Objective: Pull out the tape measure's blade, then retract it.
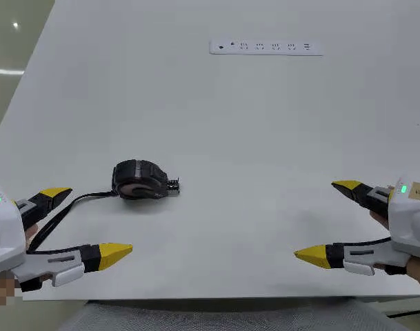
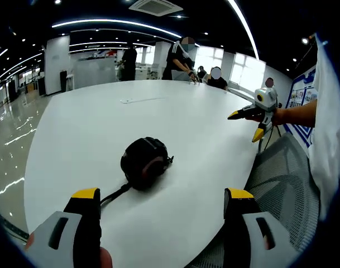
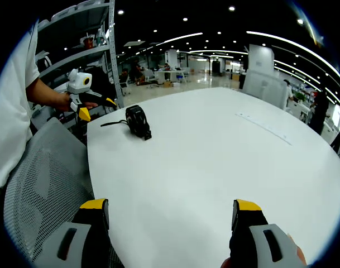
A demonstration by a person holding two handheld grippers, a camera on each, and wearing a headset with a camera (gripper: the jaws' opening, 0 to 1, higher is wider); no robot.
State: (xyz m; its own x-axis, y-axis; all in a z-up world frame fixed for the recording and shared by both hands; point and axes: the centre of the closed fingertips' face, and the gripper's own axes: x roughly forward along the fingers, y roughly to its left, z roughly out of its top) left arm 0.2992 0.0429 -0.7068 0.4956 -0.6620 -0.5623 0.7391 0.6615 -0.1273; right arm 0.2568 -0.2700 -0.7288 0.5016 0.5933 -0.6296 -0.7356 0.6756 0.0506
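Risk: tape measure sits unpinned, left gripper and right gripper both spread wide, empty; tugging the blade tip one-handed likely drags the whole thing along

Open room rnd tape measure

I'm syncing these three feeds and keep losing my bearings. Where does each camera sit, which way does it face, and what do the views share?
Head view: on the headset, looking down at table, tape measure, left claw and right claw, both open.
Left gripper view: on the left claw, facing the tape measure; own jaws below, right claw at right.
Right gripper view: on the right claw, facing the tape measure farther off; left claw at left.
Shared: the tape measure, in all three.
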